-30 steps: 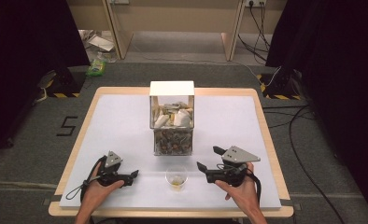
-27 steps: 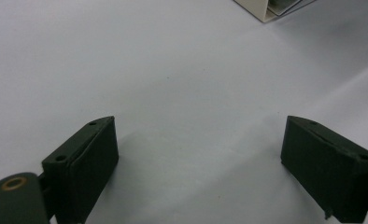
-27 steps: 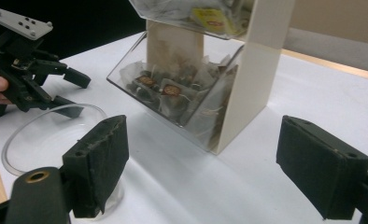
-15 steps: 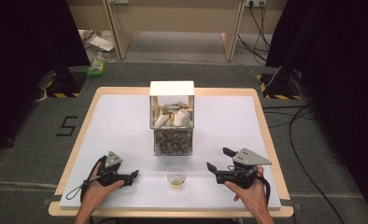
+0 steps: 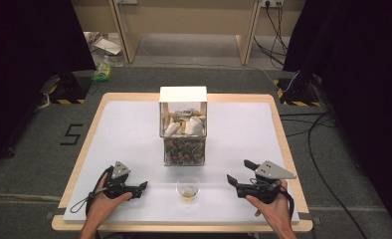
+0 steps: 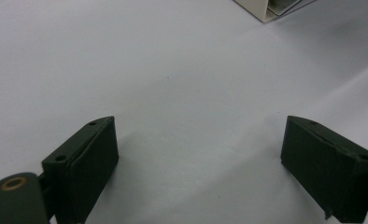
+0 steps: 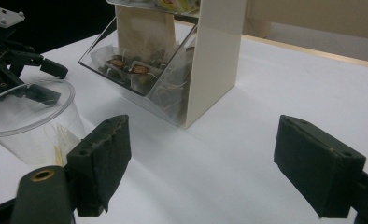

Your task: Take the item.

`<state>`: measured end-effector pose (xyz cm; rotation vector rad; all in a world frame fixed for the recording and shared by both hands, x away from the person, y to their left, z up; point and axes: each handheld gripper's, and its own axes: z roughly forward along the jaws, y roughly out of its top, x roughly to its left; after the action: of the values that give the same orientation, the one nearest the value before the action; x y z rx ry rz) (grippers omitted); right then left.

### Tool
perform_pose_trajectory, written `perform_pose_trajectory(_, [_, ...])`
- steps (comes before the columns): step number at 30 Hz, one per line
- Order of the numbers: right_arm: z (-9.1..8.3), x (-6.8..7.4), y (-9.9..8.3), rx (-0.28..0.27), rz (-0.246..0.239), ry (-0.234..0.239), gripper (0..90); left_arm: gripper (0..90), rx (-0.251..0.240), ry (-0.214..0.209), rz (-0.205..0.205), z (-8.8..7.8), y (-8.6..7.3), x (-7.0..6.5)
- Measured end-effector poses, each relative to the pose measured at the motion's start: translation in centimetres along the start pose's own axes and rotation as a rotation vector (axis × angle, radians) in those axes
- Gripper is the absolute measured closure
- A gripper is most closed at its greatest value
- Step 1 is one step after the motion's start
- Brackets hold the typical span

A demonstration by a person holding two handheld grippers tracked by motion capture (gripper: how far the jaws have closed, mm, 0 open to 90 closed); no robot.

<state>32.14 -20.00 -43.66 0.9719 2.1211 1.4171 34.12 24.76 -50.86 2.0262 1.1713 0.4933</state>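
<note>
— Cup (image 5: 188, 188) position?
— Clear plastic, at the near middle of the table (image 5: 134, 134), just in front of the tea-bag dispenser (image 5: 183, 127).
— Claws?
— Left gripper (image 5: 139, 187) released, empty, left of the cup. Right gripper (image 5: 239, 172) spread wide, empty, to its right.
</note>
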Motion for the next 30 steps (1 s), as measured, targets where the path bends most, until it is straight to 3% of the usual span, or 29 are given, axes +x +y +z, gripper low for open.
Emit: perform_pose_trajectory(30, [-0.6,-0.6,-1.7,0.048,0.006,-0.005,15.7,10.4,0.000,0.001,0.000,0.0,0.0,0.0])
